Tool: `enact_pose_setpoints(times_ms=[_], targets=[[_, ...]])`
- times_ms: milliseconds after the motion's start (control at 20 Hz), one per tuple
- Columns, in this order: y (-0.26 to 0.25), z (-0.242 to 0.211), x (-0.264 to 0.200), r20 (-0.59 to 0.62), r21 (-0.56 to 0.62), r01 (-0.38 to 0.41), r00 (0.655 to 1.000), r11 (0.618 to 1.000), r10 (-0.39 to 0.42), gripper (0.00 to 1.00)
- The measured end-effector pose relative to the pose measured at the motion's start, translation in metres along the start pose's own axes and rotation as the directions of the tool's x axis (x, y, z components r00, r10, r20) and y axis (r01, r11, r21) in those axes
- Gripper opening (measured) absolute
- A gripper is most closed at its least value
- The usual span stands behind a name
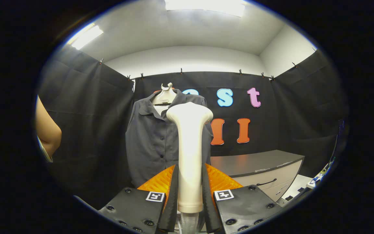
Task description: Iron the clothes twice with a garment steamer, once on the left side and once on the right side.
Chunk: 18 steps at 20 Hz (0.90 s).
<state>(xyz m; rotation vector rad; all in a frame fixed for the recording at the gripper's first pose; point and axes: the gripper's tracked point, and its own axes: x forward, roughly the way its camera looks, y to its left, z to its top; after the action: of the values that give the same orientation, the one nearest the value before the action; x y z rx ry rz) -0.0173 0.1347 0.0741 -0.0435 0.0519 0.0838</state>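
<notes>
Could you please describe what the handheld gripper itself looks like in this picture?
The gripper has two ribbed fingers mounted on flat black plates fastened with round screws. Each plate carries a small square black-and-white marker near its inner corner.

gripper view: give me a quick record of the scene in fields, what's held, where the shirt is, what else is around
claw: shut on the steamer
steamer: upright between the fingers, head toward the shirt
shirt: dark, buttoned, on a hanger, beyond the steamer
contact: cannot tell
cabinet: beside the shirt, drawer handles showing
person's arm: off to the shirt's other side
</notes>
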Motion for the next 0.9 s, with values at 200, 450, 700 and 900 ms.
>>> enact_pose_setpoints(times_ms=[200, 450, 700, 900], targets=[[-0.028, 0.004, -0.01, 0.009, -0.01, 0.006, 1.0, 1.0, -0.006, 0.42], [-0.055, 0.005, -0.016, 0.021, -0.002, 0.005, 1.0, 1.0, -0.005, 0.42], [-0.077, 0.002, -0.015, 0.015, 0.007, -0.001, 1.0, 1.0, 0.001, 0.42], [-0.09, -0.002, -0.019, 0.014, 0.006, 0.001, 1.0, 1.0, -0.001, 0.42]])
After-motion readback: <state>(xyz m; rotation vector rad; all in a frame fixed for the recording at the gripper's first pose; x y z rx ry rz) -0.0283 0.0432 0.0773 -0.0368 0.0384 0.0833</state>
